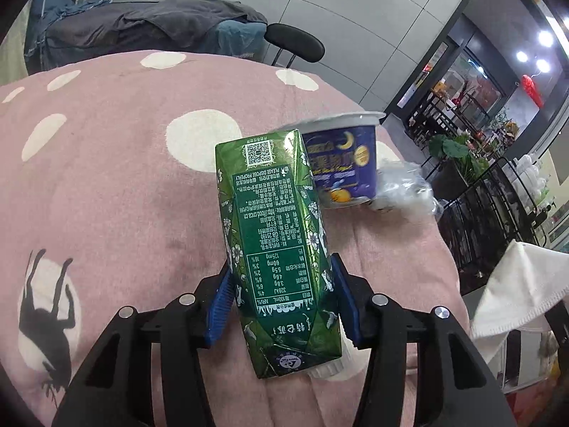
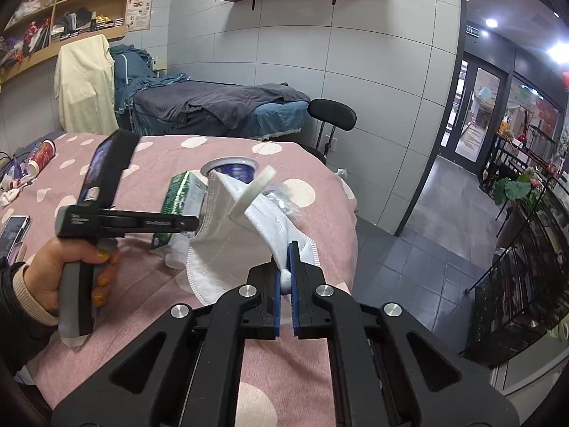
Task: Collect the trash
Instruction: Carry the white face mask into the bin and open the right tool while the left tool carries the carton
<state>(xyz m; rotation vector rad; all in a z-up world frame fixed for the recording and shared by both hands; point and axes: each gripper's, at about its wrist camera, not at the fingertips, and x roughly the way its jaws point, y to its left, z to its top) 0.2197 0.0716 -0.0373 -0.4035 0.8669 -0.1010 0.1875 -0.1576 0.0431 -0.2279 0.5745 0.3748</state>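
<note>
between the blue pads of the left gripper [image 1: 281,302] lies a green drink carton [image 1: 274,245], on its side on the pink spotted blanket [image 1: 106,178], its long axis running away from the gripper. both pads sit against the carton's sides, so the jaws stand about half open and closed on it. just beyond the carton's far end stands a dark blue cup [image 1: 346,163] with a white rim, and crumpled clear plastic [image 1: 405,192] lies beside the cup, to the gripper's right. the right gripper [image 2: 284,274] has its jaws nearly together, pinching a white face mask [image 2: 249,227] that hangs above the blanket, ahead of its fingers. a hand [image 2: 60,267] grips the left tool's handle, off to the right gripper's left.
</note>
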